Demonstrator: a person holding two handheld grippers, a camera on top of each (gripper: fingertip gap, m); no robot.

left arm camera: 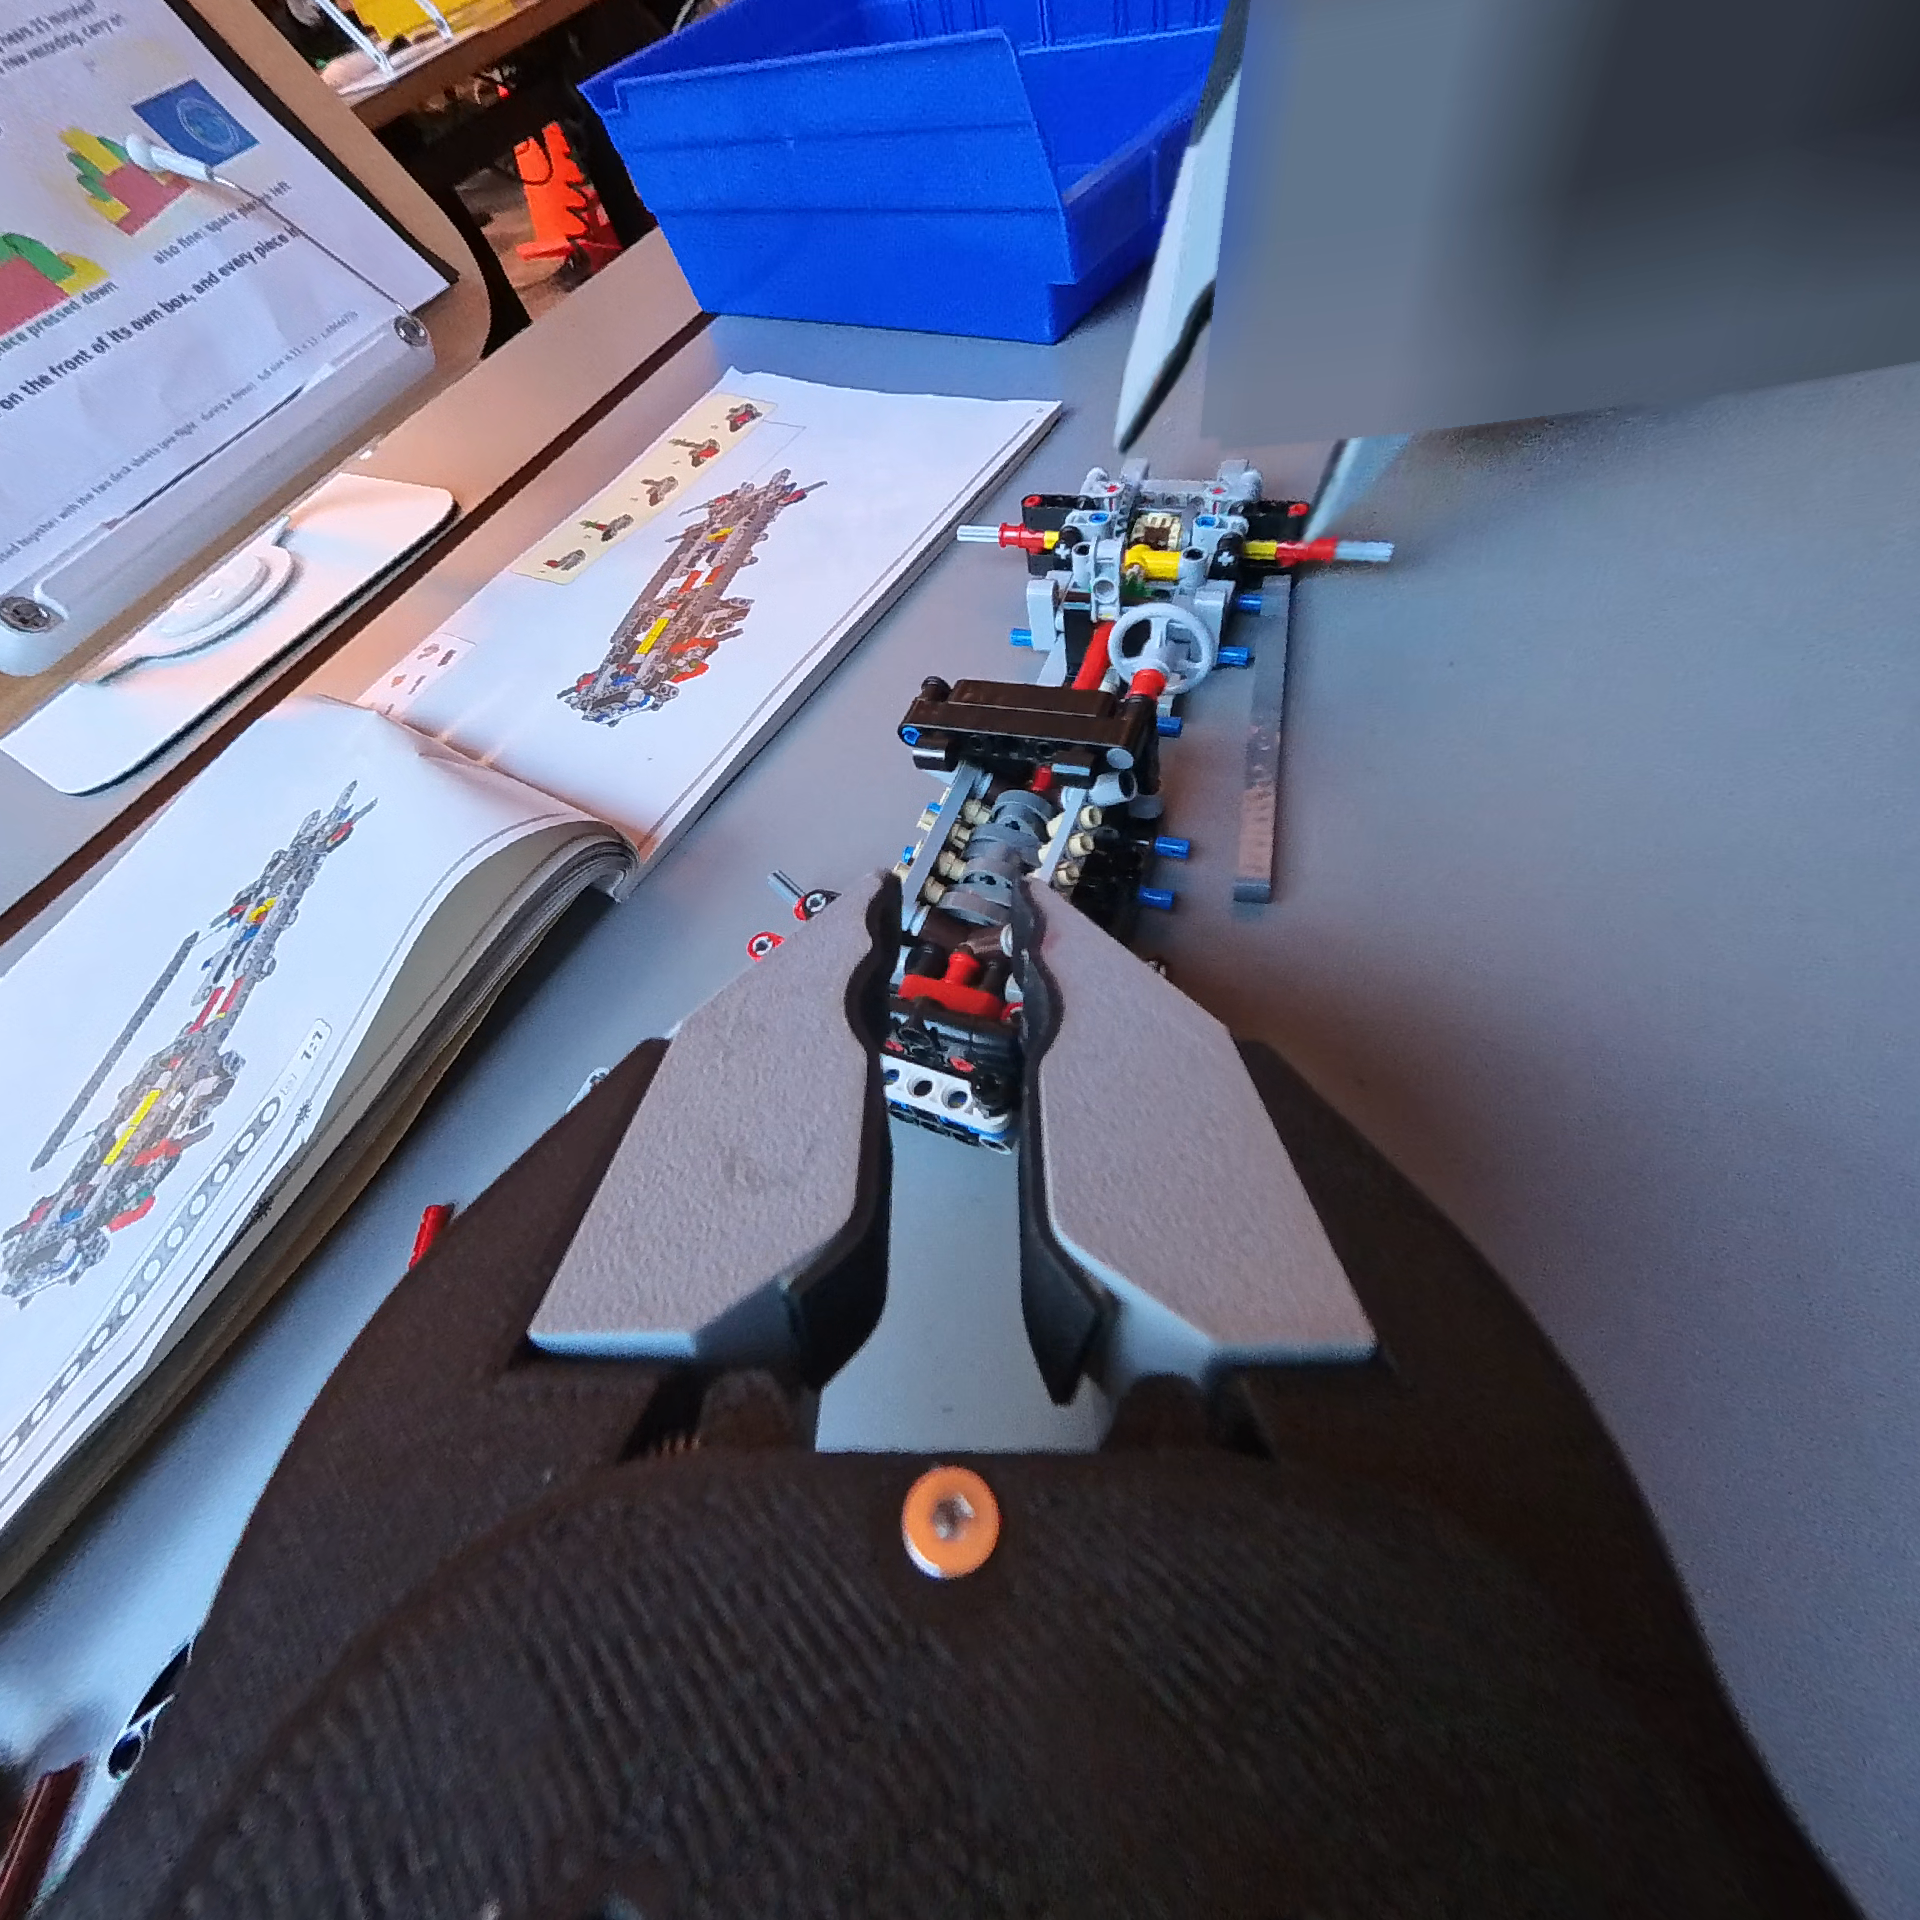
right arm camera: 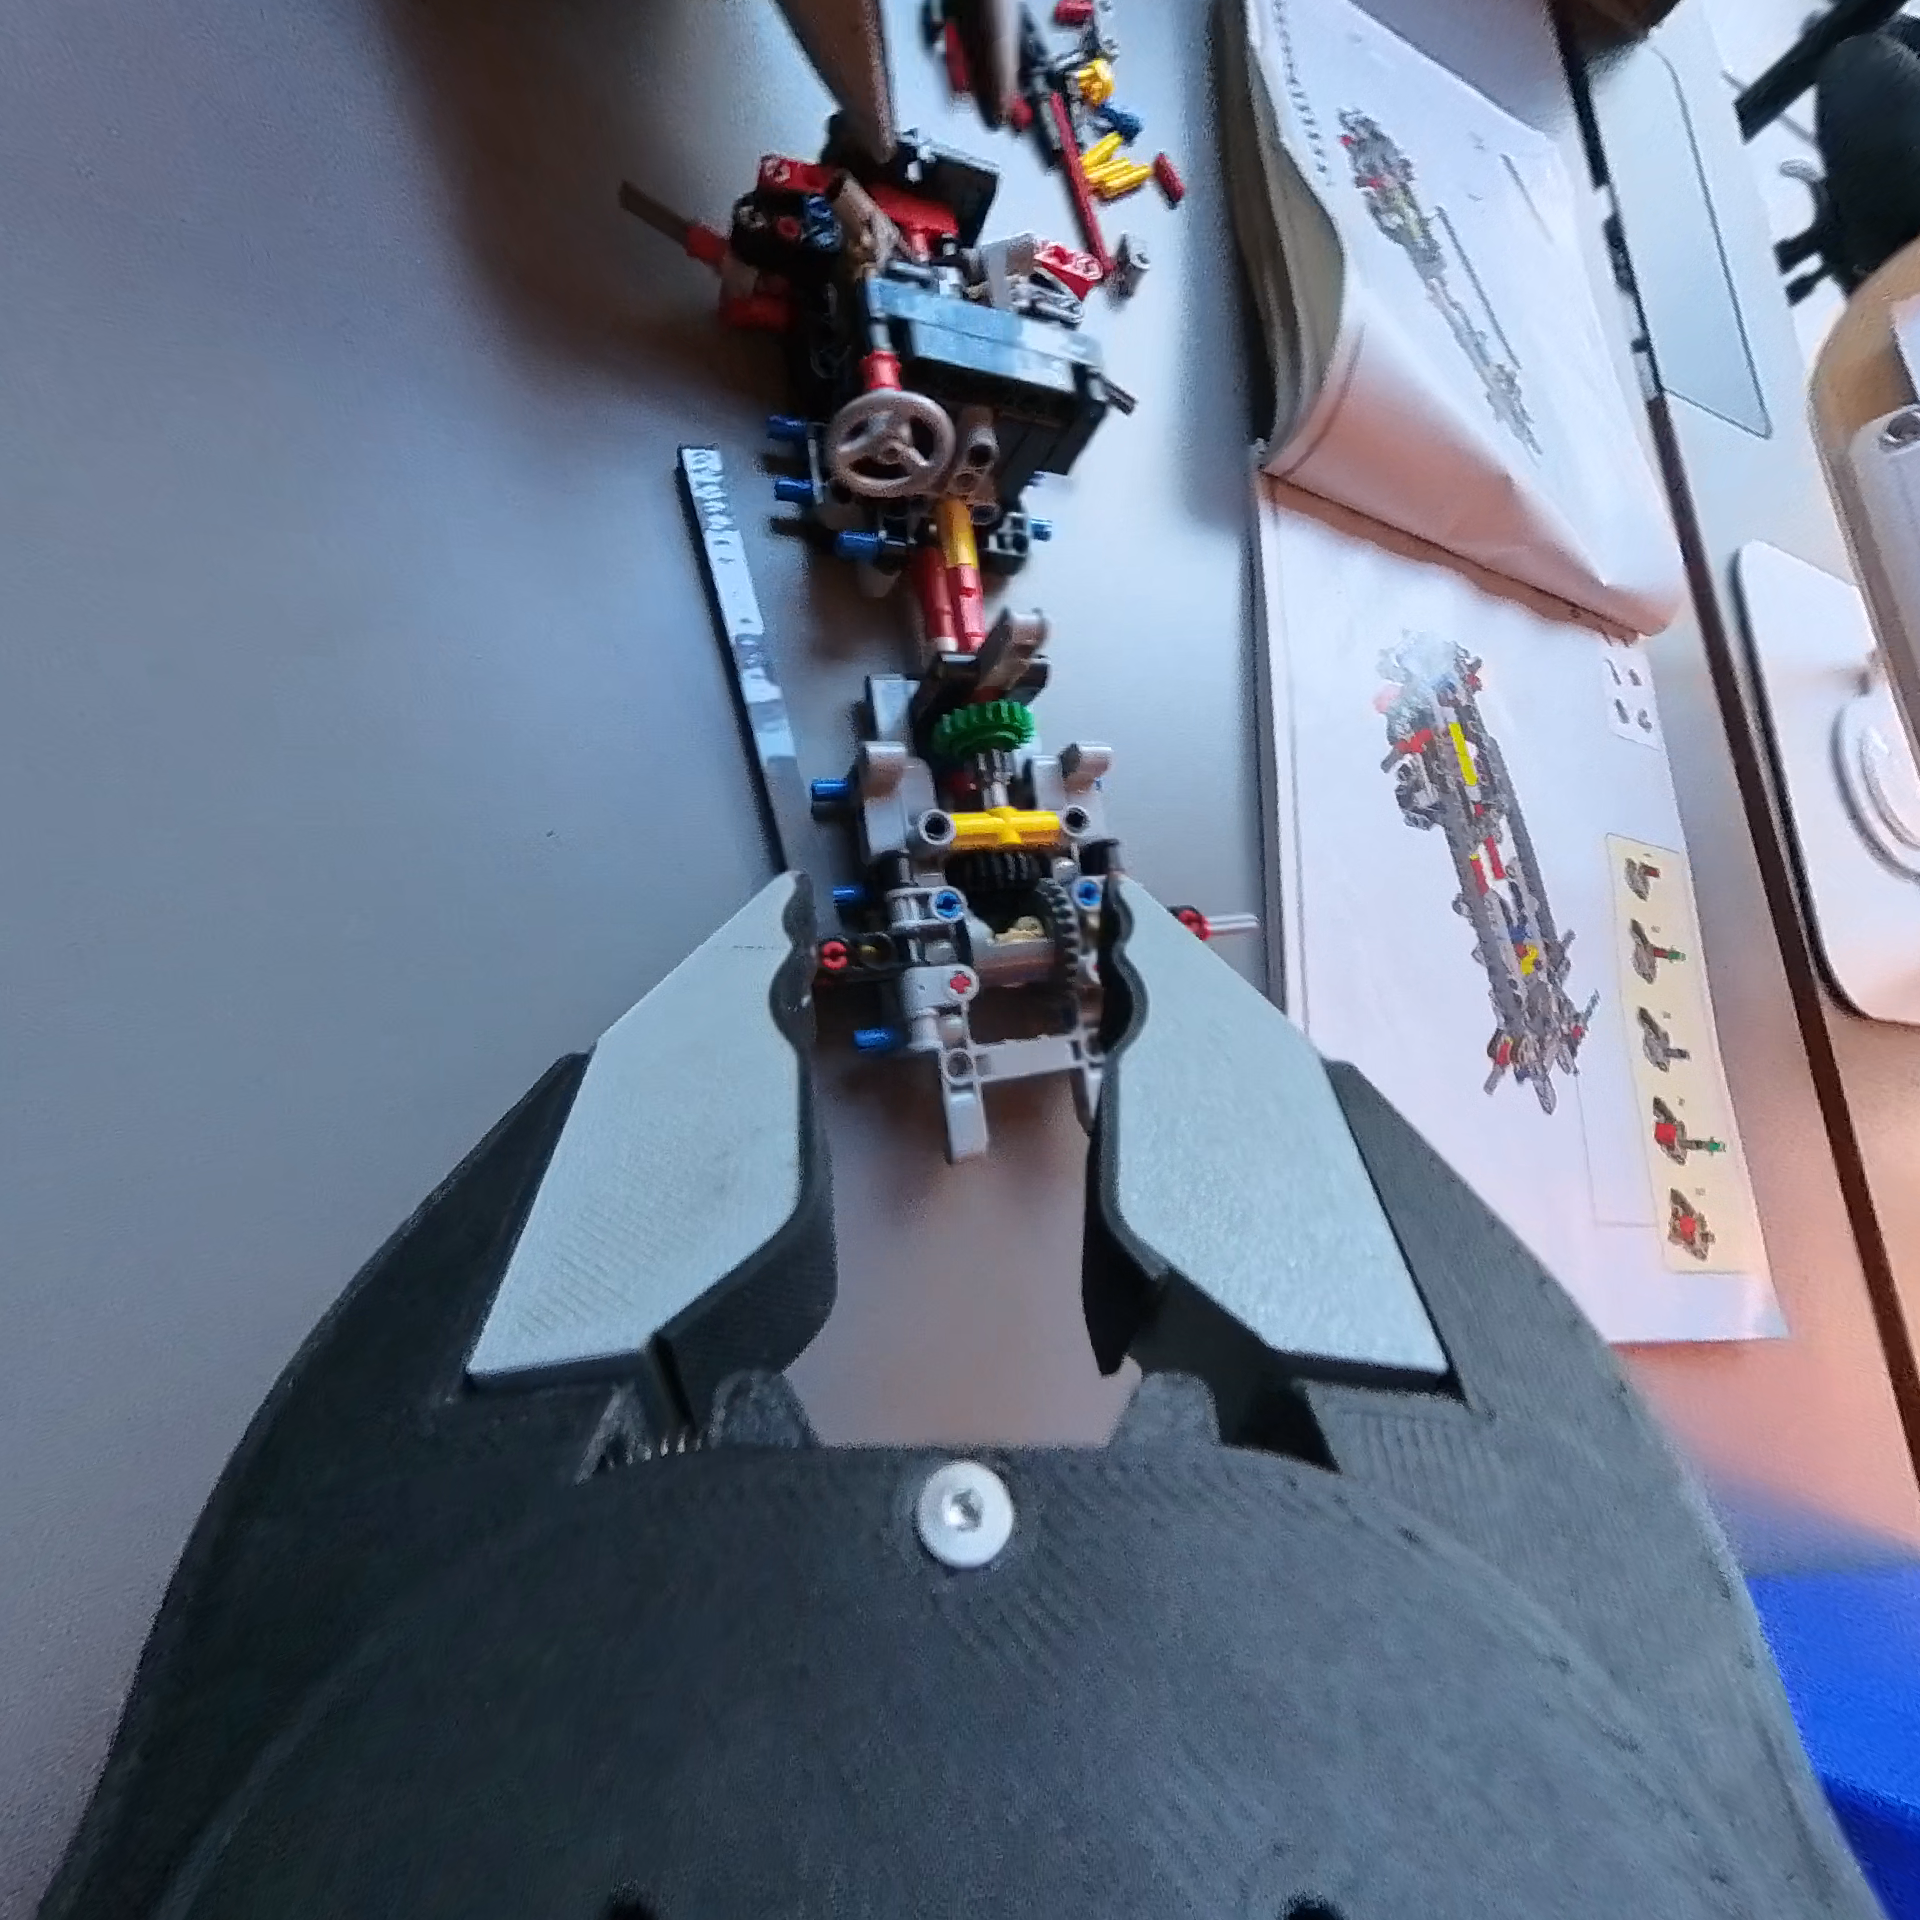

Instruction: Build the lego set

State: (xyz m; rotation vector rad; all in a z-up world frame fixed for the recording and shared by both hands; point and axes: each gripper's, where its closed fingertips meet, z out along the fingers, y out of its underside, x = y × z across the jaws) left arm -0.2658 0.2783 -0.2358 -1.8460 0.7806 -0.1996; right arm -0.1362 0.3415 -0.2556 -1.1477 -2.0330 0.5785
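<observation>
1. Two grippers work at opposite ends of one long brick-built chassis [left arm camera: 1081, 790] lying flat on the grey table [left arm camera: 1558, 935]. Left wrist view: the left gripper [left arm camera: 951, 997] is closed on the chassis's near end, both black pads against its sides. The long axis runs straight away from the camera, the steering wheel [left arm camera: 1162, 642] and axle end farthest. A loose grey beam [left arm camera: 1262, 748] lies parallel on the right; an open instruction booklet [left arm camera: 727, 582] lies left, a blue bin [left arm camera: 914, 177] behind.

2. Right wrist view: the right gripper [right arm camera: 961, 971] straddles the gear-and-axle end [right arm camera: 987, 914], fingers [right arm camera: 727, 1039] set wide; whether the pads press cannot be told. The axis again recedes from the camera, steering wheel [right arm camera: 894, 442] beyond, loose parts [right arm camera: 1091, 114] farthest.
</observation>
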